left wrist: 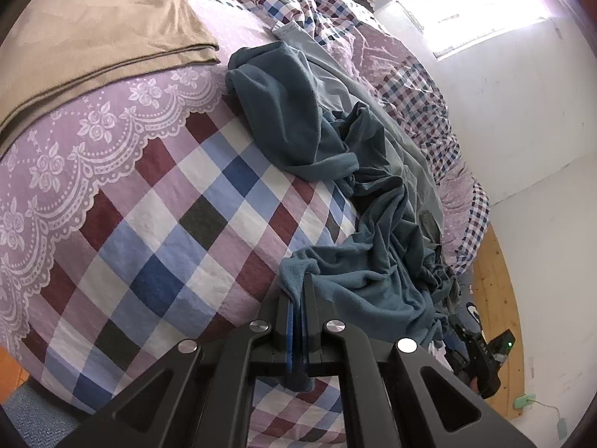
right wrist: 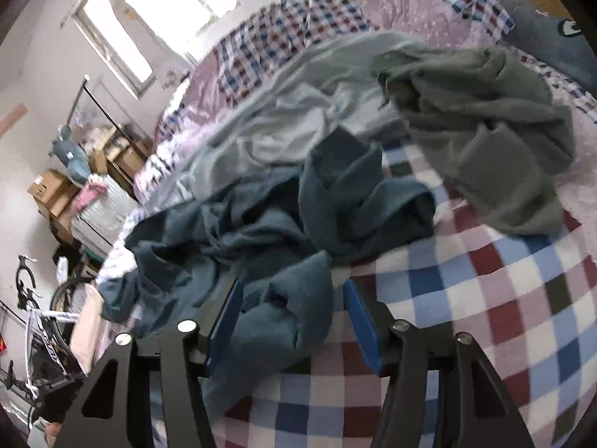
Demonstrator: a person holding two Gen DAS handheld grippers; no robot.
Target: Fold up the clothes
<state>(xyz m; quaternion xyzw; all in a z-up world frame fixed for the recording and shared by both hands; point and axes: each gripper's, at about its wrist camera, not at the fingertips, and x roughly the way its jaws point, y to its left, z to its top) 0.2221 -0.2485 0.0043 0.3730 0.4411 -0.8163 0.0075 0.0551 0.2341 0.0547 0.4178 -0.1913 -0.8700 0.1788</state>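
One teal fleece garment (left wrist: 373, 261) is the thing in play, sprawled crumpled along the side edge of the bed (left wrist: 194, 224), its far end bunched toward the middle. A corner of it is pinched flat in the left hand-held gripper (left wrist: 297, 300), whose jaws are closed tight on the fabric near the bed's near edge. Around another bunched fold of the same cloth (right wrist: 287, 310) the right hand-held gripper (right wrist: 291, 317) is set, jaws part-way apart with the pads not pressing yet. A clean hem, not a thick wad, would best be taken here, so the garment can be drawn taut between the two grips and spread flat. Plenty of bare checked cover is offered toward the near corner for laying it out. Beyond, a pale grey sheet (right wrist: 298, 112) and an olive garment (right wrist: 485, 142) crowd the far side; a tan folded cloth (left wrist: 93, 37) is kept well apart.
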